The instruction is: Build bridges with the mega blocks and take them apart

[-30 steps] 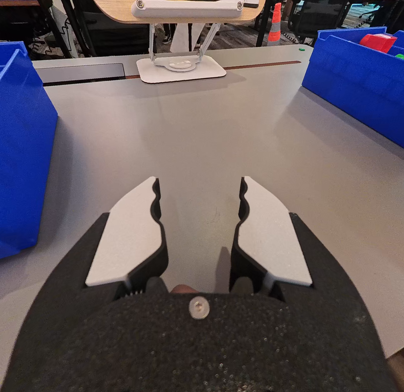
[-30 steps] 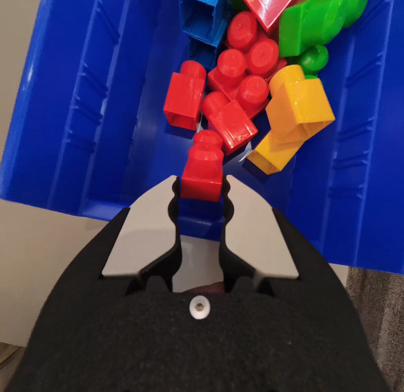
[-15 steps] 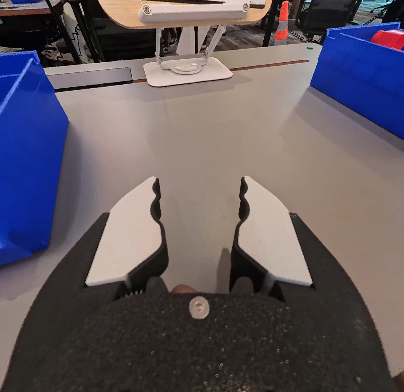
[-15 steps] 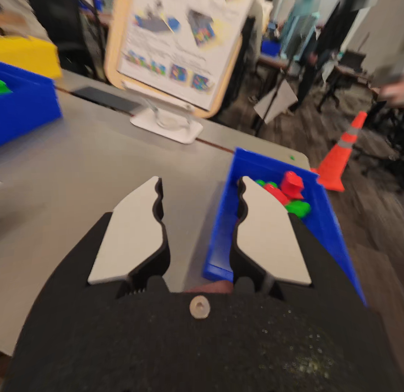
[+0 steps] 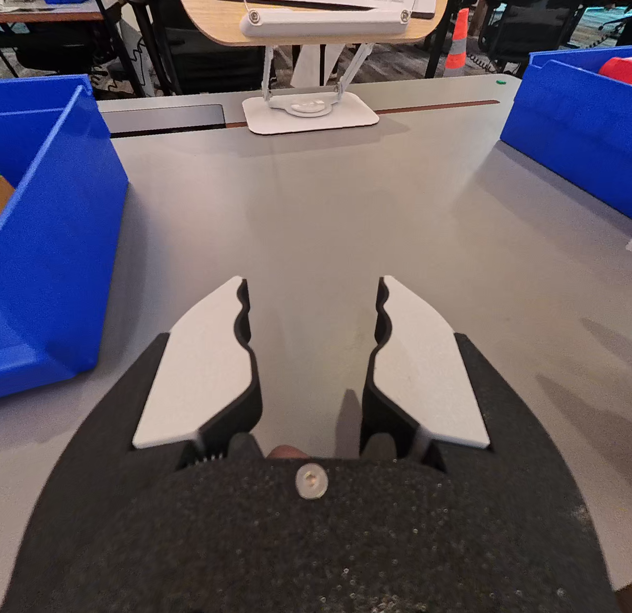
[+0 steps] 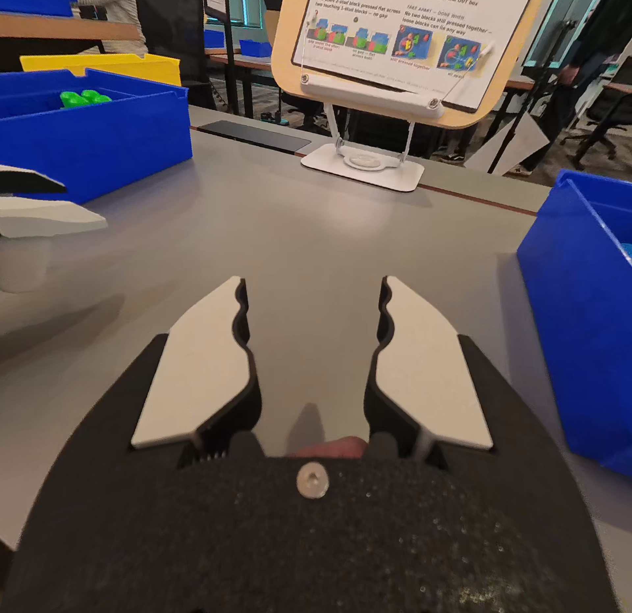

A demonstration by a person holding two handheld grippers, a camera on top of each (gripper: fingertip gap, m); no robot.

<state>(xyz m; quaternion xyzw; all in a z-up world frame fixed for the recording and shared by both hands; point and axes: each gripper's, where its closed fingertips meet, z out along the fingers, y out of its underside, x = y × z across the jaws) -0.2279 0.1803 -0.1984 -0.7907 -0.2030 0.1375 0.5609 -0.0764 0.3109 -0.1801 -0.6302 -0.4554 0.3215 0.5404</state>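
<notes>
1. Green blocks [image 6: 85, 99] sit in the blue bin at your left [image 6: 102, 141]; a red block [image 5: 617, 70] shows in the blue bin at your right [image 5: 567, 131].
2. Your left gripper [image 5: 312, 285] hangs over the bare grey table [image 5: 325, 213] — fingers spread, holding nothing.
3. Your right gripper [image 6: 313, 285] is likewise spread and empty.
4. An instruction board on a white stand [image 6: 362, 162] stands at the far edge — between the bins.
</notes>
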